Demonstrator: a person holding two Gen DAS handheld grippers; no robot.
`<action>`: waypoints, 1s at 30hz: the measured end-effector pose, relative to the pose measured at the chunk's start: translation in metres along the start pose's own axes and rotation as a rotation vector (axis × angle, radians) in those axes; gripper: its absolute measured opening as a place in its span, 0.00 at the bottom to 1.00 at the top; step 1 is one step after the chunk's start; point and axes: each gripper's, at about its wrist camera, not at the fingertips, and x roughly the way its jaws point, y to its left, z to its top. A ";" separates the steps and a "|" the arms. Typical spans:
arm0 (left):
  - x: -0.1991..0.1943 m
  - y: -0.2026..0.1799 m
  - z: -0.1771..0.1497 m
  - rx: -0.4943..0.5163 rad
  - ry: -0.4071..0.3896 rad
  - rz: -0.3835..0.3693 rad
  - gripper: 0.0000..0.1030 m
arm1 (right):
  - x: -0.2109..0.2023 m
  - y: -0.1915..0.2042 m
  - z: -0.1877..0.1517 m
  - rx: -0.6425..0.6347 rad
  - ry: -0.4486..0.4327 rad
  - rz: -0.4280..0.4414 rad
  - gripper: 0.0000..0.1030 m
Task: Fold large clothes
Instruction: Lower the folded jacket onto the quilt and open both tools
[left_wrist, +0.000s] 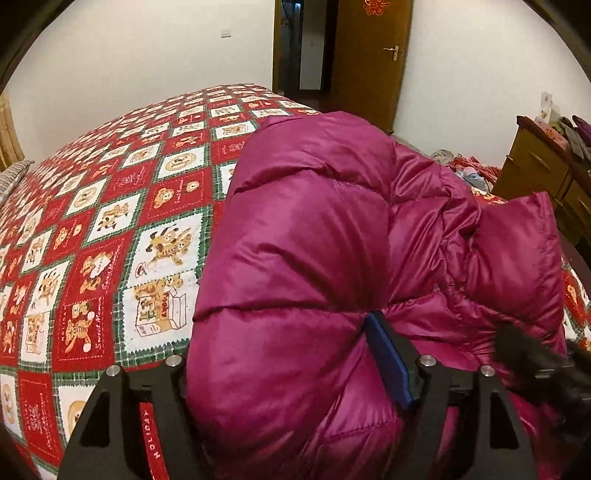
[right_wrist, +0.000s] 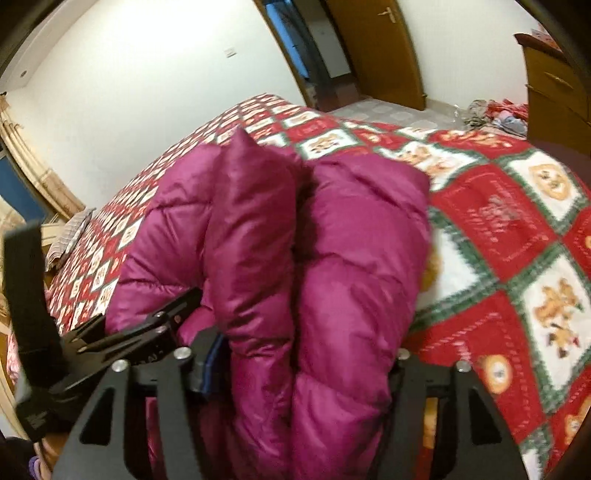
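Gripping the magenta puffer jacket (left_wrist: 314, 229), my left gripper (left_wrist: 291, 373) had its fingers wide around a thick quilted bundle near the camera, the blue-padded finger (left_wrist: 388, 354) pressed into the fabric. My right gripper (right_wrist: 295, 365) likewise clamped two bulging folds of the same jacket (right_wrist: 280, 236) between its fingers. The jacket sat bunched and raised over the near part of the bed (left_wrist: 110, 206), whose red, white and green bear-patterned cover stretched away to the far wall. From the right wrist view, the left gripper (right_wrist: 122, 332) showed at the left, touching the jacket. A wooden door (left_wrist: 369, 55) stood far behind, and a wooden dresser (left_wrist: 543, 173) at the right.
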 end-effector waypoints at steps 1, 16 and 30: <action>0.001 0.001 -0.001 -0.002 -0.006 0.002 0.77 | -0.009 0.000 -0.001 -0.009 -0.020 -0.022 0.69; 0.002 -0.008 -0.001 0.041 -0.029 0.063 0.79 | 0.007 0.022 0.041 -0.053 -0.031 -0.207 0.48; -0.026 -0.005 0.018 0.056 -0.094 0.098 0.79 | 0.029 0.008 0.005 -0.069 0.014 -0.328 0.48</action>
